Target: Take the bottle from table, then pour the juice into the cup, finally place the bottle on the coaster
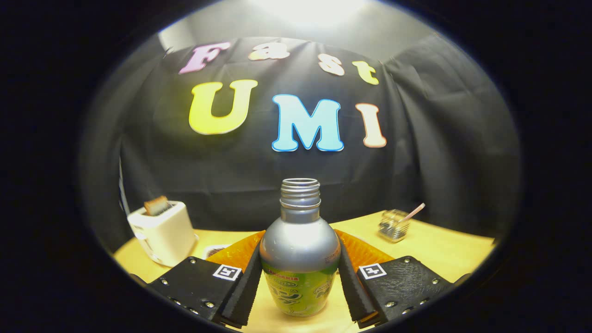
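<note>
The gripper [299, 282] is held level and low over the table [444, 249], its fingers pinching the upright, uncapped bottle [299, 249] on both sides. A toaster [162, 233] stands at the table's far left edge, a cup [393, 225] near the far right.

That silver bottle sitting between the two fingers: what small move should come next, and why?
Probably lift it straight up. The gripper has both fingers pressed on the open, capless bottle, which stands upright on the table, so it seems held and pouring comes next.

One bottle [299, 249]; one toaster [163, 232]; one glass [393, 225]; one orange coaster [365, 252]
</note>
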Demonstrator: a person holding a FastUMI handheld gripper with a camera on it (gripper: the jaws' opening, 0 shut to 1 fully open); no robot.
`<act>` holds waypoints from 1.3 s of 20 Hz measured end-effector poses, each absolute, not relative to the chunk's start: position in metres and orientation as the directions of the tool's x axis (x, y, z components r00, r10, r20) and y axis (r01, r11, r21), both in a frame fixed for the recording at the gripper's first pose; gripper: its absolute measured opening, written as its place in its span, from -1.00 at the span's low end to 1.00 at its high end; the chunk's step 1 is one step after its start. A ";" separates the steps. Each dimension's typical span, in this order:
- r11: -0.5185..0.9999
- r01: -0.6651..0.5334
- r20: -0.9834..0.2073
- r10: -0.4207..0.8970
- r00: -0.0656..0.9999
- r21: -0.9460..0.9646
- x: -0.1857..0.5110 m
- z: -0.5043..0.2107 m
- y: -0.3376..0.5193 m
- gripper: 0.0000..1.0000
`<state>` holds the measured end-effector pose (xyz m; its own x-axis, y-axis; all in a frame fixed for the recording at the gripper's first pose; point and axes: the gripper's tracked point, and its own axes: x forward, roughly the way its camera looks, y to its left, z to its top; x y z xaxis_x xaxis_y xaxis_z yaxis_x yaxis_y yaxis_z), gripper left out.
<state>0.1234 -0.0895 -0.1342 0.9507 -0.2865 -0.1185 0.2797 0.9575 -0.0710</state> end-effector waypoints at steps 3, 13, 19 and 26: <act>0.967 0.244 -0.100 -0.250 0.963 -0.075 0.127 -0.132 -0.077 0.56; 0.982 0.188 -0.147 -0.191 0.971 -0.033 0.152 -0.186 -0.074 0.56; 0.980 0.197 -0.149 -0.195 0.969 -0.004 0.159 -0.205 -0.081 0.56; 0.983 0.182 -0.173 -0.181 0.968 -0.010 0.168 -0.230 -0.078 0.56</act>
